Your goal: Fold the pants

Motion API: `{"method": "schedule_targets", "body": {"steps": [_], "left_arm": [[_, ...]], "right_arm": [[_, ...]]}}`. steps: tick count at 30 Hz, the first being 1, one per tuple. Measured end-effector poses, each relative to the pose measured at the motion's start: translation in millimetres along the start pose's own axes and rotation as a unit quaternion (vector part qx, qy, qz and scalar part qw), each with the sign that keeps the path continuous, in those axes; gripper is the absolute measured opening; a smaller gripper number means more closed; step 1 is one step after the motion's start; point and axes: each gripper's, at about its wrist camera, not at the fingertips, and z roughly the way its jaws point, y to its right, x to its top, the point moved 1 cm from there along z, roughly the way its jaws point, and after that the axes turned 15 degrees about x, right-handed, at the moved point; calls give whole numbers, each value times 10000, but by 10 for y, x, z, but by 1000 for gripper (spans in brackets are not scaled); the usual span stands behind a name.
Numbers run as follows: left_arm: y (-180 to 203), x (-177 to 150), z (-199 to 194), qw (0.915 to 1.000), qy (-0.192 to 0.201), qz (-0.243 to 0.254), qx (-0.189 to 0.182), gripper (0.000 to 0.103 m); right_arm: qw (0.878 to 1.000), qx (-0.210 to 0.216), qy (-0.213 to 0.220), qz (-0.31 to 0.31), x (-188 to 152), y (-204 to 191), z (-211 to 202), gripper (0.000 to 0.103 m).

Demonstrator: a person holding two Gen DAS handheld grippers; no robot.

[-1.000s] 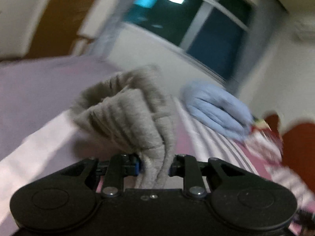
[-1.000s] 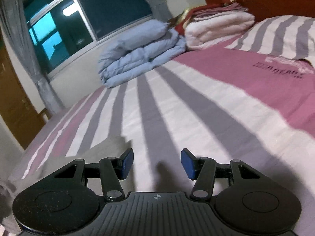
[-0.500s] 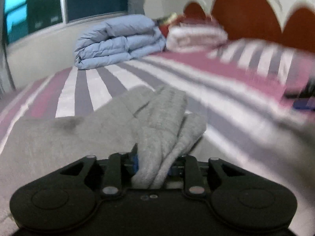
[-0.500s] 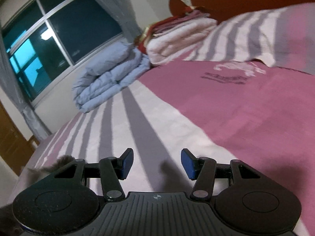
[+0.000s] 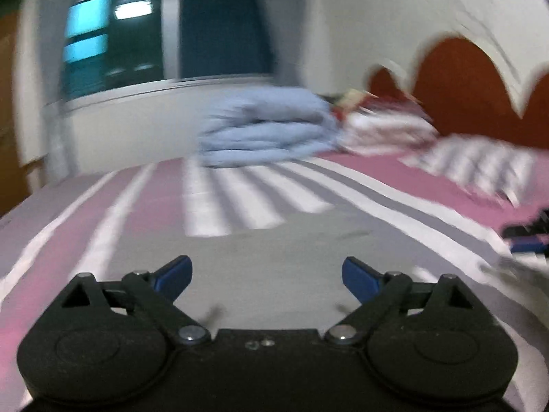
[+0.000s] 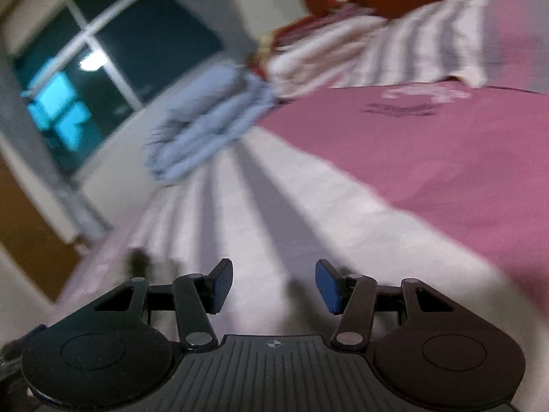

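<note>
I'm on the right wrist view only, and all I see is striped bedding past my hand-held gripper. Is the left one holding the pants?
Observer: No. The left hand-held gripper is open. Its jaws have just been opening, and nothing is pinched between them.
Operator: Where are the pants, then?
Observer: The grey pants lie on the striped bedspread, just ahead of that gripper.
Operator: Any bunching?
Observer: The left wrist view is blurred, but the part of the pants it shows looks flat, with no raised fold.
</note>
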Motion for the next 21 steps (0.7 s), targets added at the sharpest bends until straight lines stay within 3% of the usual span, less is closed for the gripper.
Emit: {"method": "schedule_targets", "body": {"steps": [3,6,8,12,21], "left_arm": [[-690,-203,-89,9970,-349,-413,557,87],[-1103,-465,-161,9914,-656,-760,843,86],[-1220,-572,-219,9896,-759,-913,818,86],[-1204,-657,-295,9896,-776,-1095,517,86],[-1231,-718,-117,9857,-845,-1343,577,86]], "right_arm": [[9978,601,-216,184,-85,-210,159,54],[9924,1052,-445,455,-193,-396,386,54],[9872,1277,-656,687,-294,-492,561,54],[9809,1415,-980,907,-465,-607,815,54],[9836,1109,-907,1093,-557,-590,948,54]]}}
